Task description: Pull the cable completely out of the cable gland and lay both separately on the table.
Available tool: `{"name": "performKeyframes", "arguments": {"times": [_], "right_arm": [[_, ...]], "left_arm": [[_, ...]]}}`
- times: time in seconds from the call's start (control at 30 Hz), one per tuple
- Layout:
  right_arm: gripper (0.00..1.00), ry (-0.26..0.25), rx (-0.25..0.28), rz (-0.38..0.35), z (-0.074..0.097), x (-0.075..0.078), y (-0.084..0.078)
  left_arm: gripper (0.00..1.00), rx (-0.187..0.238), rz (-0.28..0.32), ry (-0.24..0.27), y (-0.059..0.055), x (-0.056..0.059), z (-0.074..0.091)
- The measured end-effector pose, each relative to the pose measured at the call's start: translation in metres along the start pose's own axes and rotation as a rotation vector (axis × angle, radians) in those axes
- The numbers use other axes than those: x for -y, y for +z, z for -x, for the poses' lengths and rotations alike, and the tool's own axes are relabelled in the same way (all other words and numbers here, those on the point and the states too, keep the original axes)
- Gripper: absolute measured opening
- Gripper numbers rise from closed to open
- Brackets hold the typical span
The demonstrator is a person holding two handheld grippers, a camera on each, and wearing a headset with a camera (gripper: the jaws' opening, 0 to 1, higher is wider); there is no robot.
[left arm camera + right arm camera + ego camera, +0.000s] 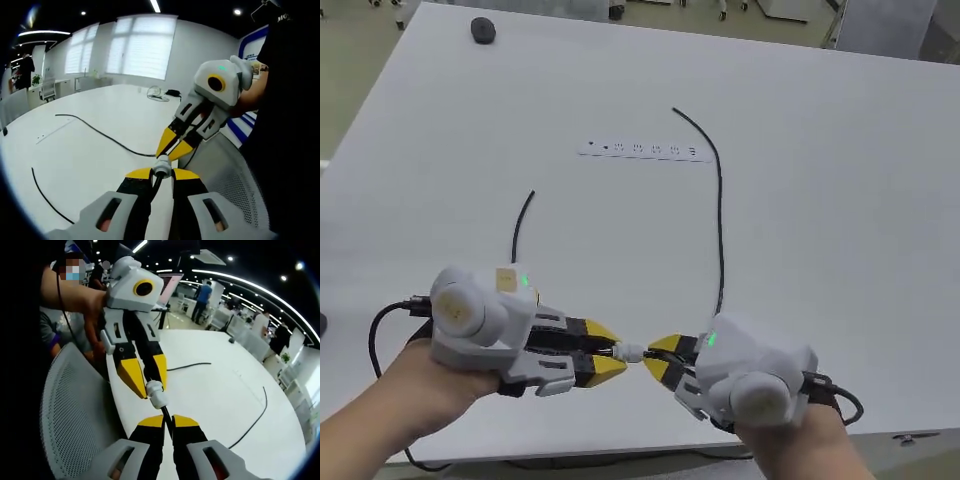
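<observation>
Left gripper (618, 356) has its jaws clamped tight on the white gland (630, 352), down at 6 o'clock by the worktop's (840, 200) near edge. Right gripper (648, 358) meets it nose to nose, jaws pinched closed on the black cable (721, 220) right where it leaves the gland. From there the cable trails toward 12 o'clock, curling past a power strip (645, 150). A second black lead (520, 222) lies at 10 o'clock

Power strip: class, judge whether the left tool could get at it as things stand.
Probably not yet: the left tool is shut on the cable gland, with the right tool gripping its cable. The table towards the power strip looks free.
</observation>
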State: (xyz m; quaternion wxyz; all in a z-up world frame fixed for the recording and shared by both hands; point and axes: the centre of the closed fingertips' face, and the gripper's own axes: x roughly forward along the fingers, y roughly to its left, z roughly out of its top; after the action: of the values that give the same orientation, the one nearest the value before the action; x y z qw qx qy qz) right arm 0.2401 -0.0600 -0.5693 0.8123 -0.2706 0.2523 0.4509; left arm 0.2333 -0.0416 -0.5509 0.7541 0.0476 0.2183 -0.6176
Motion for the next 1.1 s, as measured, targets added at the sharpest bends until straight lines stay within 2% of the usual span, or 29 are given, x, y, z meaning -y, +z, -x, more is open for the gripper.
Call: {"name": "performKeyframes", "arguments": {"times": [0.2,0.33,0.47,0.73,0.8,0.93,1.1], "right_arm": [[0.00,-0.009,-0.010,-0.070,0.001,0.005,-0.013],[0.00,-0.005,-0.004,-0.161,0.000,0.007,-0.019],[0.00,-0.017,-0.036,-0.165,-0.002,0.008,-0.027],[0.00,-0.040,-0.100,-0.304,0.000,0.014,-0.053],[0.00,-0.033,-0.096,-0.343,0.001,0.012,-0.053],[0.00,-0.025,-0.124,-0.326,0.002,0.003,-0.060],[0.00,-0.017,-0.126,-0.330,0.004,0.002,-0.062]], "left_arm": [[0.15,-0.005,0.004,-0.001,0.000,0.000,-0.001],[0.15,-0.007,0.005,0.000,-0.001,0.000,-0.002],[0.15,-0.014,0.006,0.000,-0.002,0.000,-0.003],[0.15,-0.018,0.013,-0.003,-0.001,0.002,-0.004],[0.15,-0.017,0.024,-0.002,0.000,0.005,-0.004],[0.15,-0.042,0.021,-0.008,-0.005,0.011,-0.008],[0.15,-0.047,0.028,-0.004,-0.008,0.015,-0.010]]}}
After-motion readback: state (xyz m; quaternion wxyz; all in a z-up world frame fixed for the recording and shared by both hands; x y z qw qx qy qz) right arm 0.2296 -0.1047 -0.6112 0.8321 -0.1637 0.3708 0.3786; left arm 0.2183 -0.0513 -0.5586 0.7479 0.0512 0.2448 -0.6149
